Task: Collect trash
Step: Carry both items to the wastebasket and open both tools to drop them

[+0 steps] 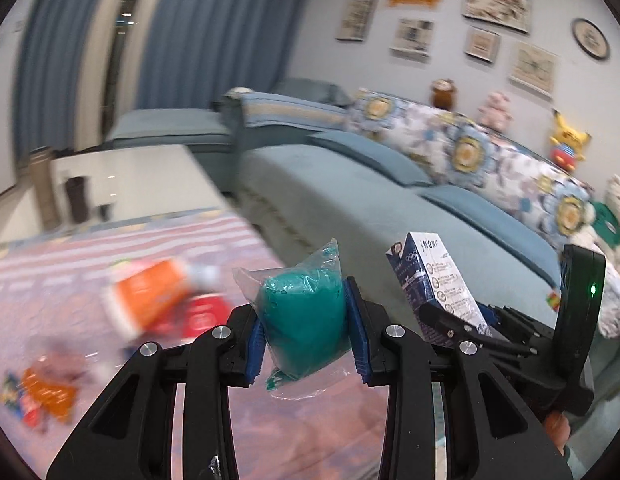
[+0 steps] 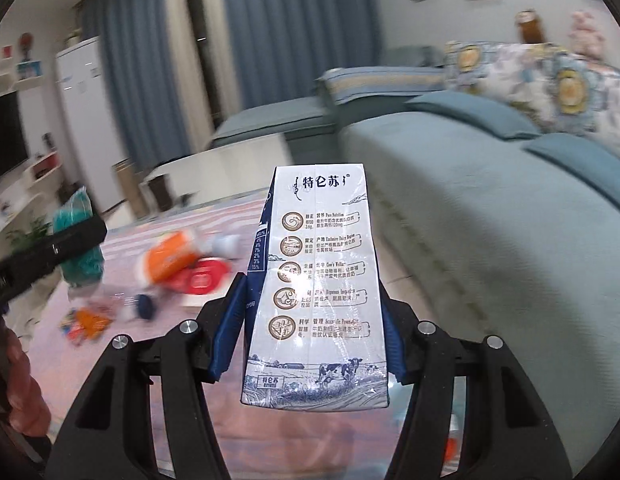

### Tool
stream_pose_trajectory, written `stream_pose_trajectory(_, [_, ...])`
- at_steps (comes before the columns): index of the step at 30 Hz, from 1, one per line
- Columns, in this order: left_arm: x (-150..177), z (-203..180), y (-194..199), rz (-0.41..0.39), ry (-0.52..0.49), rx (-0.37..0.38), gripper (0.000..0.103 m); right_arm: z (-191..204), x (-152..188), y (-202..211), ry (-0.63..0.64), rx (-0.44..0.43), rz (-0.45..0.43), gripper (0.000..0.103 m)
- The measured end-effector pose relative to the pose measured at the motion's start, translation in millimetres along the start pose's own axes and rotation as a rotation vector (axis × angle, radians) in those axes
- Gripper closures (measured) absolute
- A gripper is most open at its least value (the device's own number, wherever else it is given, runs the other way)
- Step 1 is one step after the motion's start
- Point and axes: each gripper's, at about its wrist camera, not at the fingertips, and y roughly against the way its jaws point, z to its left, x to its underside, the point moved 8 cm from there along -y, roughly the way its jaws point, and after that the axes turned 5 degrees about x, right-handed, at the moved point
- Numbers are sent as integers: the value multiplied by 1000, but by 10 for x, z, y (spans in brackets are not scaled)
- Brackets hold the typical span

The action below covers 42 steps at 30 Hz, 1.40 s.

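My left gripper [image 1: 308,330] is shut on a clear plastic bag with a teal lump inside [image 1: 304,316], held above the striped rug; the bag also shows in the right wrist view [image 2: 80,240]. My right gripper [image 2: 310,316] is shut on a white and blue milk carton [image 2: 315,280], held upright in the air; the carton also shows in the left wrist view [image 1: 433,284]. More trash lies blurred on the rug: an orange and white pack [image 1: 146,300] [image 2: 170,258], a red pack [image 2: 202,278] and small orange wrappers [image 1: 42,396] [image 2: 88,322].
A blue sofa [image 1: 389,208] [image 2: 489,208] with floral cushions runs along the right. A white low table [image 1: 134,176] stands beyond the pink striped rug [image 1: 90,264]. Blue curtains [image 2: 294,24] hang behind. A white cabinet [image 2: 86,120] stands far left.
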Motion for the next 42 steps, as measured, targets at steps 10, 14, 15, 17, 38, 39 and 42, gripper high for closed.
stream_pose_trajectory(10, [720, -1021, -1391, 311, -94, 233, 69, -1338, 602, -173, -180, 190, 136, 47])
stream_pose_trajectory(14, [1065, -1148, -1703, 408, -88, 283, 69, -1598, 1017, -414, -236, 223, 240, 47])
stream_pose_trajectory(15, [1126, -1172, -1764, 427, -86, 291, 69, -1637, 1104, -461, -250, 226, 261, 47])
stream_pose_trajectory(17, [1255, -1192, -1859, 462, -88, 299, 69, -1722, 1266, -559, -283, 229, 303, 47])
stream_pose_trajectory(38, [1078, -987, -1540, 425, 33, 317, 51, -1609, 1215, -428, -298, 206, 303, 46])
stream_pose_trajectory(39, [1026, -947, -1470, 410, 40, 312, 51, -1548, 1168, -398, -287, 197, 293, 46])
stream_pose_trajectory(42, [824, -742, -1184, 345, 64, 282, 46, -1216, 926, -295, -233, 155, 239, 46])
